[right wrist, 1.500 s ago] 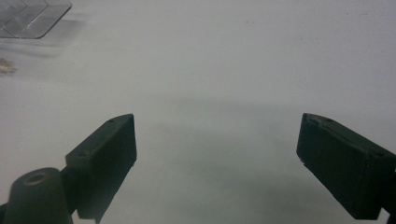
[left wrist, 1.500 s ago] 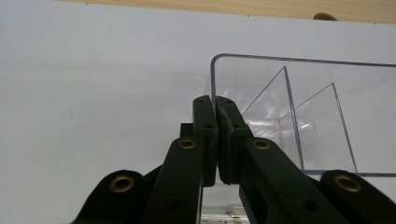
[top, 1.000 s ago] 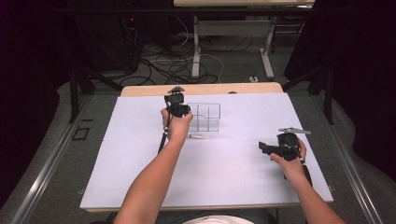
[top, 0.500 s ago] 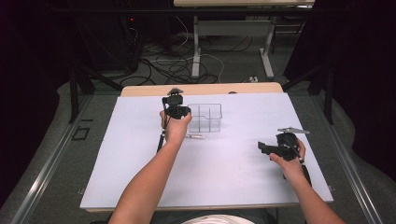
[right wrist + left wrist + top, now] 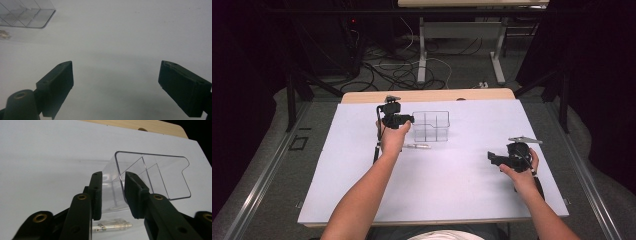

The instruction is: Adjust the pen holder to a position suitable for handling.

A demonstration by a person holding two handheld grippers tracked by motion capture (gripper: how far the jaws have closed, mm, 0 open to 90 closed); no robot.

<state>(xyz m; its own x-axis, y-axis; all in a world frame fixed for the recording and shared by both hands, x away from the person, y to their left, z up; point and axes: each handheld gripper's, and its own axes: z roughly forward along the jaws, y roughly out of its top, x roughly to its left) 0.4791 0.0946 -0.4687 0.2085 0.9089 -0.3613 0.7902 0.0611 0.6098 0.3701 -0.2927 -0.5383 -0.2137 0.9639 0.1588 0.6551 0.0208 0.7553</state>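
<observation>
While the left gripper [image 5: 113, 195] stands at the near-left corner of the clear plastic organizer [image 5: 431, 126], its jaws have just been opening: the corner wall of the box is between them, yet a gap shows on either side, so I judge the hold as let go rather than gripping. The box sits on the far middle of the white desk [image 5: 362, 190], its long axis running left to right across the desk, dividers inside. It lies straight ahead of that gripper, touching or nearly so. A small clear pen-like piece [image 5: 112, 227] lies on the desk just beneath the jaws, near the box's front edge. The left forearm reaches forward with the hand upright. The right gripper [image 5: 492, 159] rests well apart at the near right, jaws wide with nothing between them, pointing left toward the box
</observation>
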